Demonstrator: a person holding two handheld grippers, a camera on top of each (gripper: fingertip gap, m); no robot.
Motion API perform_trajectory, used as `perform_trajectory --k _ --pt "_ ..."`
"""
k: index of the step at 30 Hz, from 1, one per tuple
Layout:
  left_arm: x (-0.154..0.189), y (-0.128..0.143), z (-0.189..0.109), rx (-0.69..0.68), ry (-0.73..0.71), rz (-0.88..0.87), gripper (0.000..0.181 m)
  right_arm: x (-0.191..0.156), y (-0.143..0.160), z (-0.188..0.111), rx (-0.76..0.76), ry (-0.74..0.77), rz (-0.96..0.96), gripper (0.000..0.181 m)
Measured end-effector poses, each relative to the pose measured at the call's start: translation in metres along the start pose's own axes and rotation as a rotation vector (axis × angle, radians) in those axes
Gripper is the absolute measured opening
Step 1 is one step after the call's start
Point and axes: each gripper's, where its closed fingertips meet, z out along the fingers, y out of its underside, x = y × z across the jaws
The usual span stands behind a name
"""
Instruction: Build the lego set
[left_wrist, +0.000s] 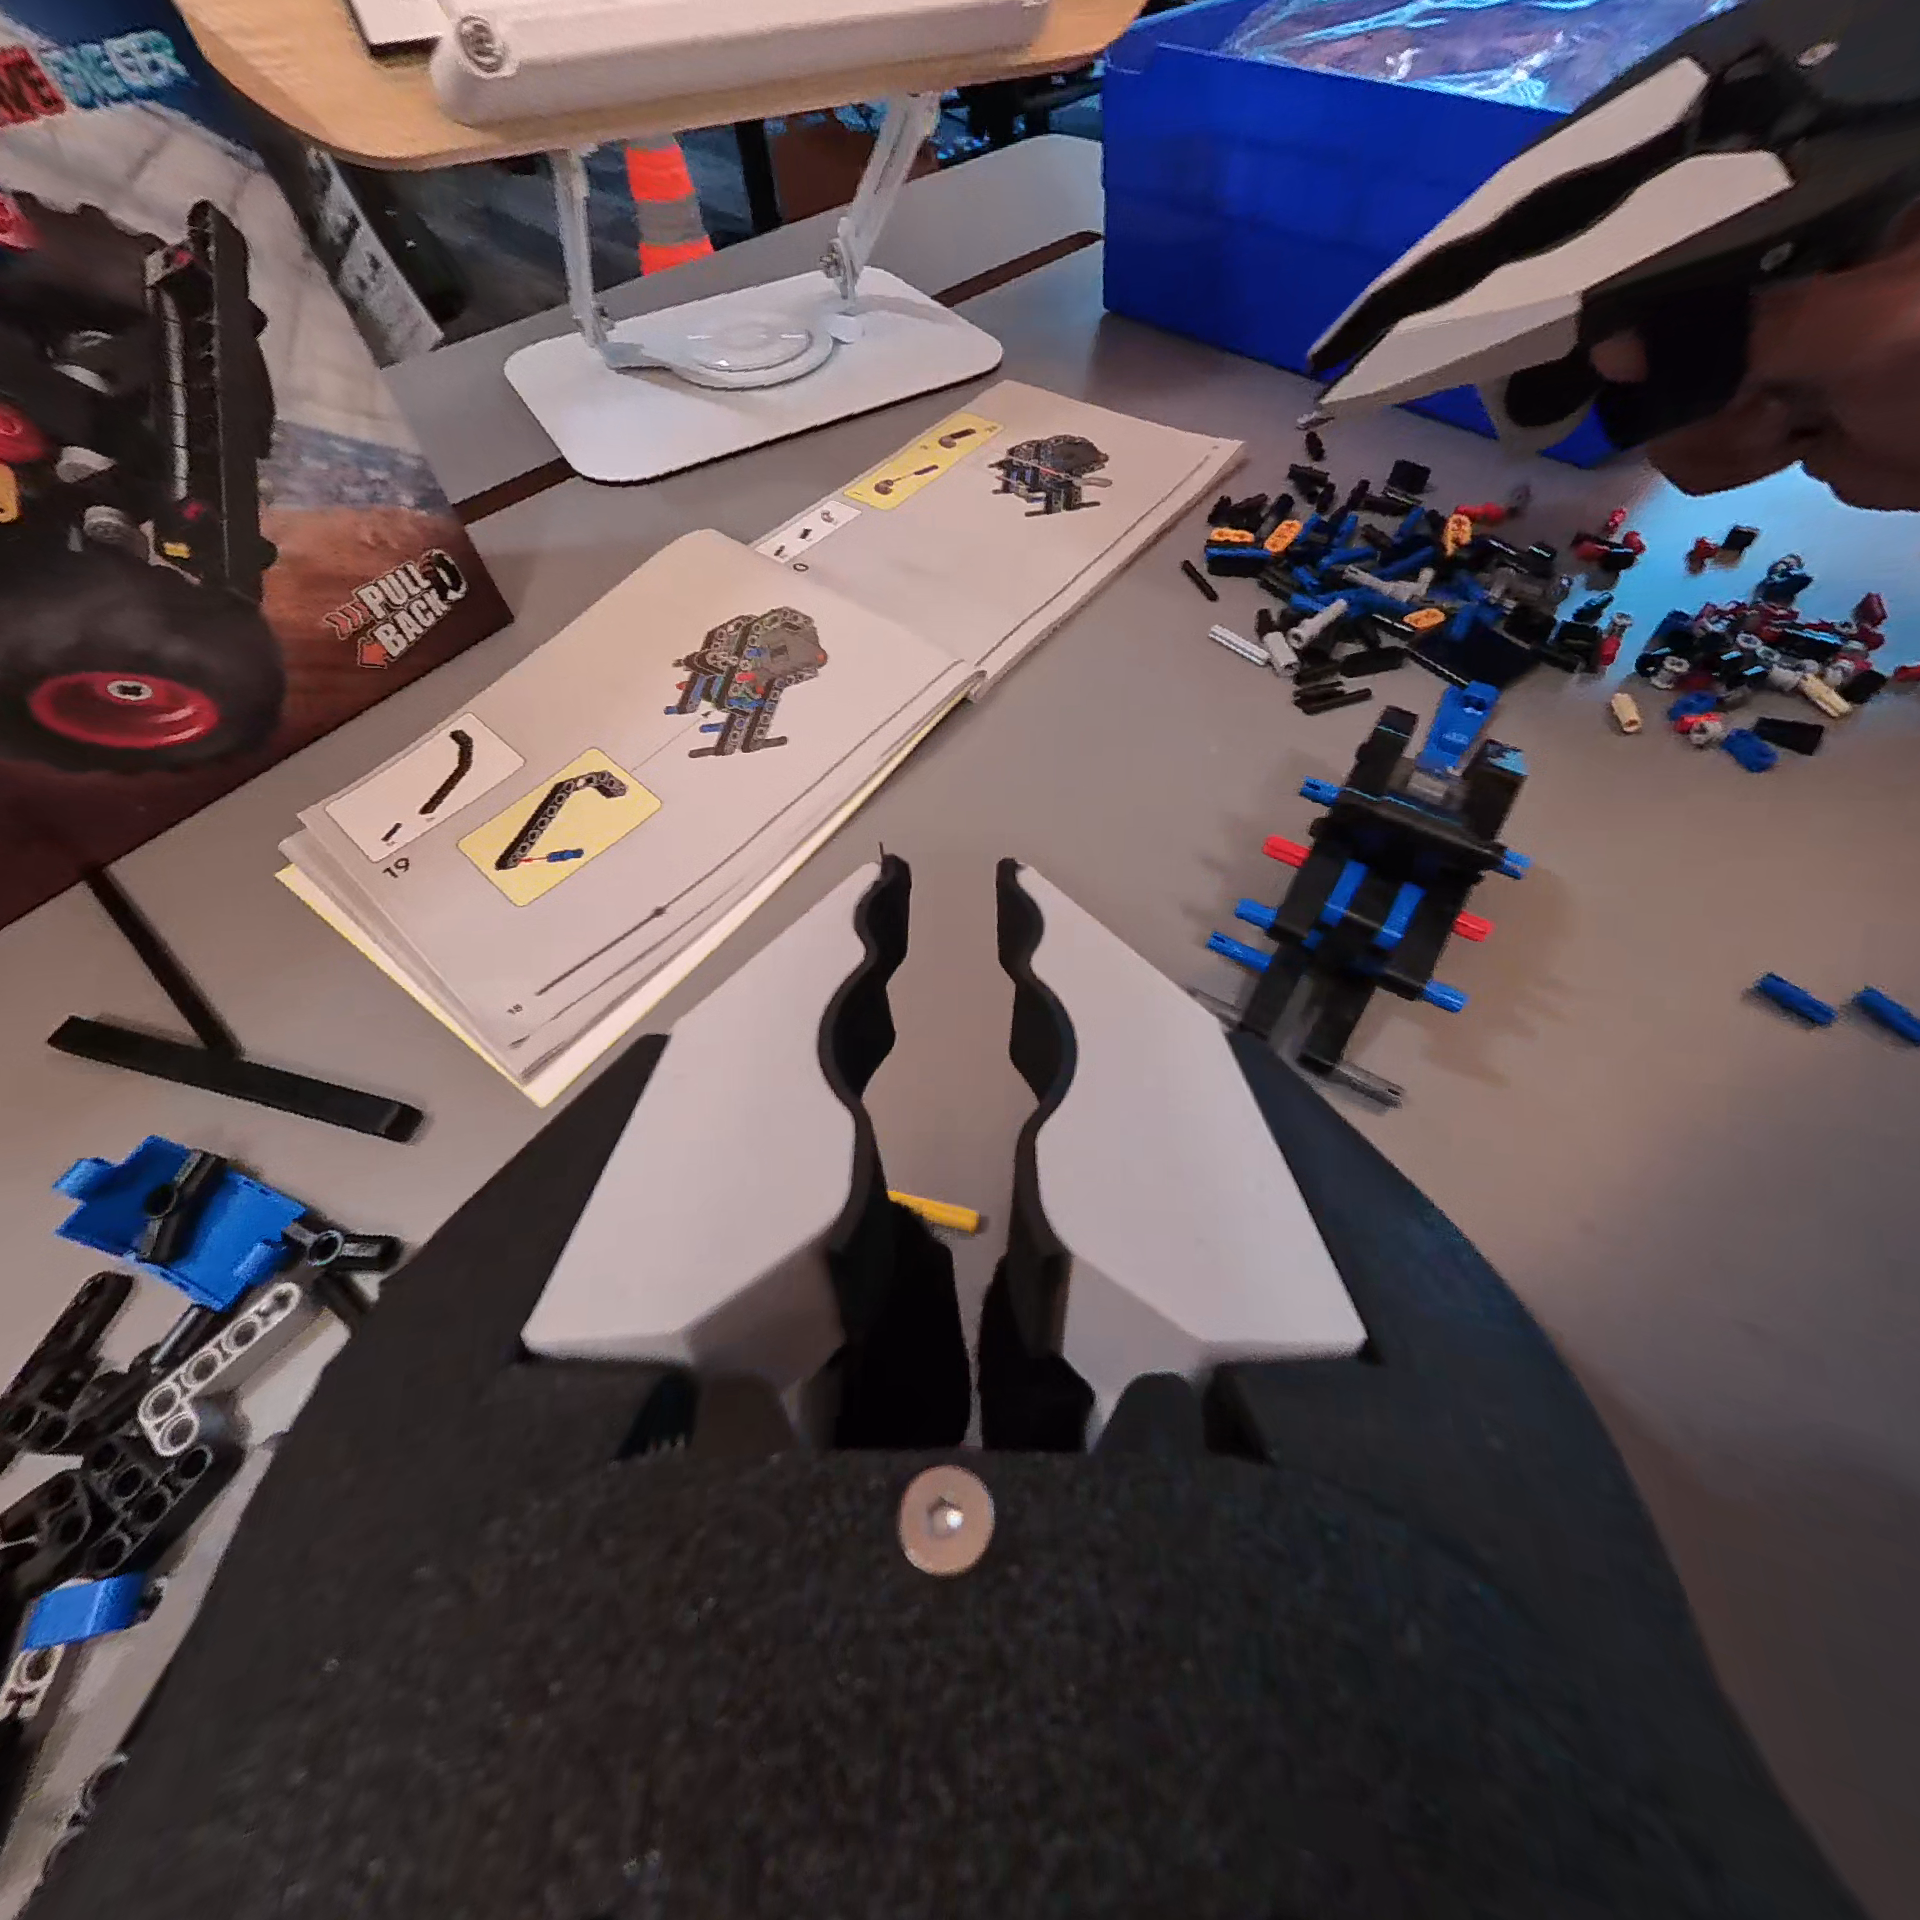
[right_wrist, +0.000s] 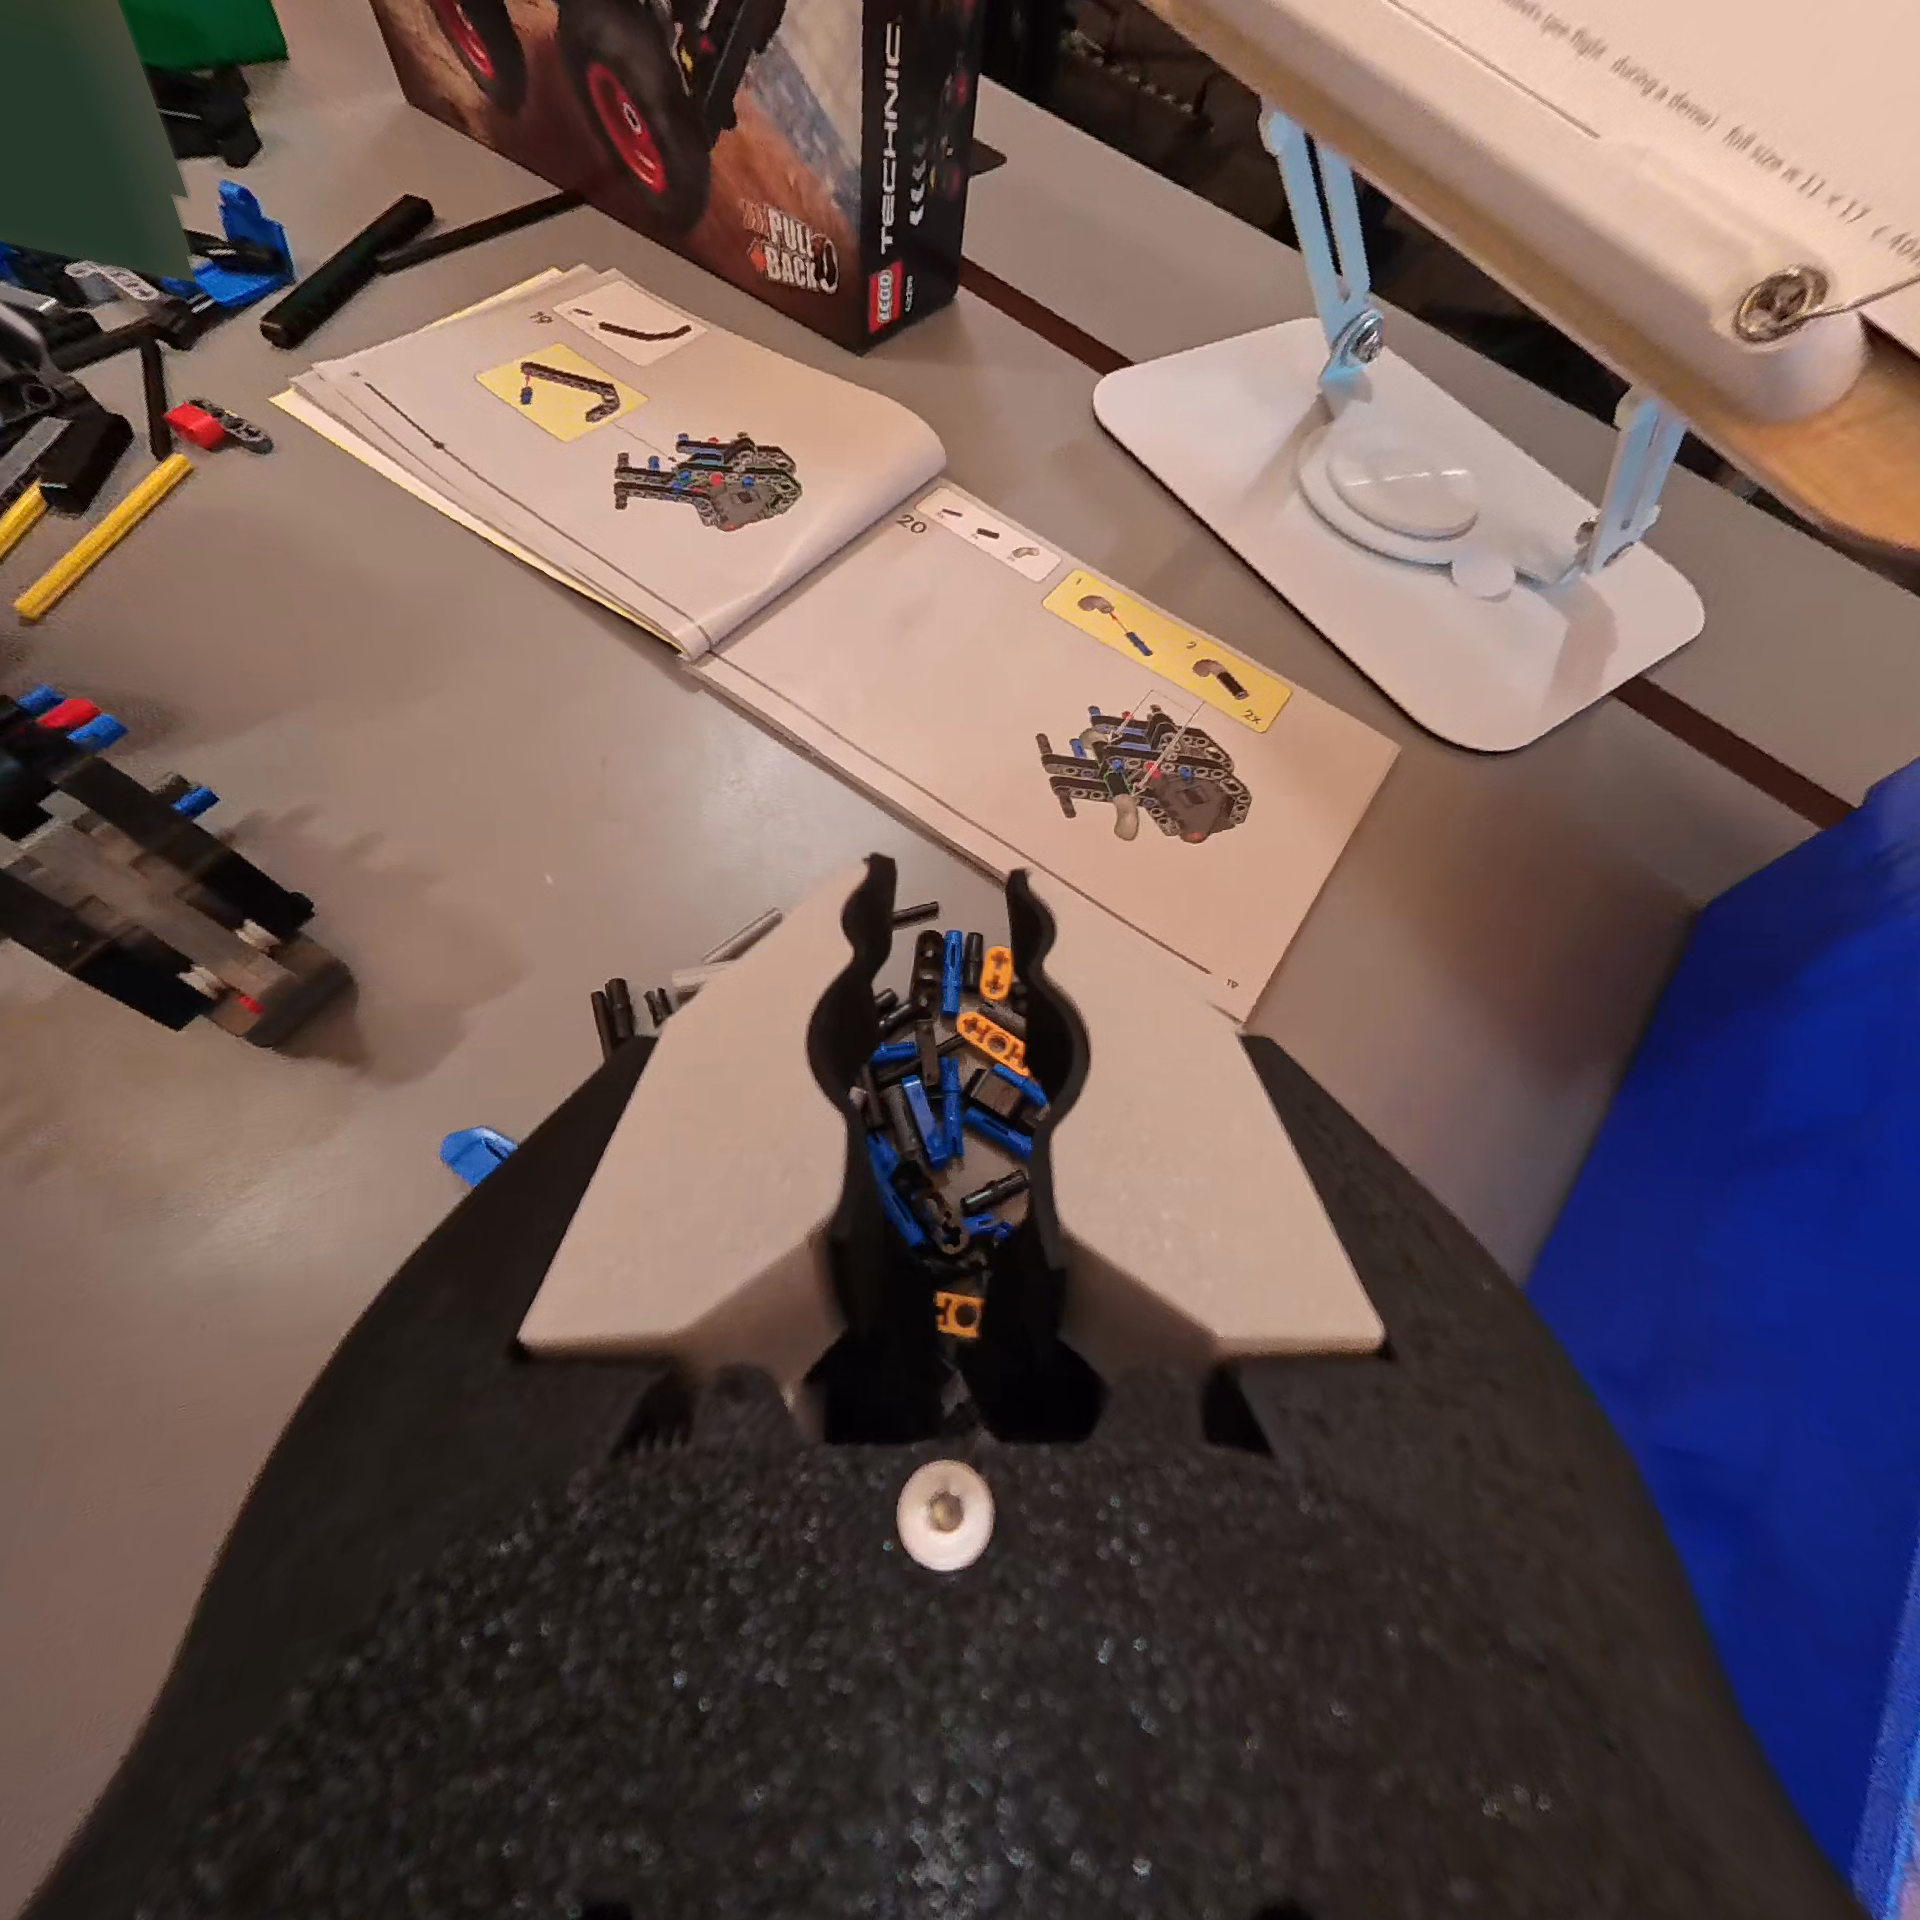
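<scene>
My left gripper (left_wrist: 948, 873) is open and empty, low over the grey table, pointing at the open instruction booklet (left_wrist: 727, 727). A yellow axle (left_wrist: 935, 1210) lies under it. The partly built black and blue model (left_wrist: 1382, 904) stands to its right; it shows blurred at the left of the right wrist view (right_wrist: 135, 883). My right gripper (right_wrist: 951, 873) is open and hovers over the pile of loose black, blue and orange pieces (right_wrist: 951, 1091). It also shows in the left wrist view (left_wrist: 1340, 384), above the far edge of the pile (left_wrist: 1455, 592).
The set's box (left_wrist: 156, 468) stands at the left, a white stand (left_wrist: 748, 353) behind the booklet, a blue bin (left_wrist: 1299, 187) at the back right. More black, grey and blue parts (left_wrist: 156, 1351) lie at the near left. Two blue pins (left_wrist: 1797, 1000) lie right of the model. Yellow axles (right_wrist: 104, 535) lie far left. About 25 centimeters separates my left fingertips from my right.
</scene>
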Motion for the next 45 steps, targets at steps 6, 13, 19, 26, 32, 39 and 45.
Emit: perform_trajectory --k 6,13,19,26,32,39,45 --pt "-0.009 0.002 0.0 0.004 -0.055 0.033 0.015 0.01 0.01 0.001 -0.038 0.024 0.034 0.021" --pt "-0.002 0.005 -0.003 0.012 -0.036 0.031 0.015 0.02 0.017 -0.003 -0.085 0.064 0.077 0.022" --pt "0.005 -0.005 -0.007 0.044 -0.034 0.059 0.015 0.053 0.035 -0.006 -0.184 0.217 0.208 0.036" --pt "0.013 -0.015 -0.022 0.131 -0.028 0.06 0.014 0.048 0.021 -0.036 -0.124 0.18 0.197 0.034" --pt "0.014 -0.017 -0.041 0.154 -0.042 0.036 0.014 0.026 0.047 -0.078 -0.144 0.181 0.214 0.03" --pt "0.029 -0.019 -0.05 0.157 -0.027 0.059 0.014 -0.044 0.045 -0.069 -0.114 -0.058 0.224 0.029" --pt "0.047 -0.009 -0.061 0.125 -0.056 0.137 0.014 -0.049 0.069 -0.063 -0.284 -0.02 0.043 0.022"
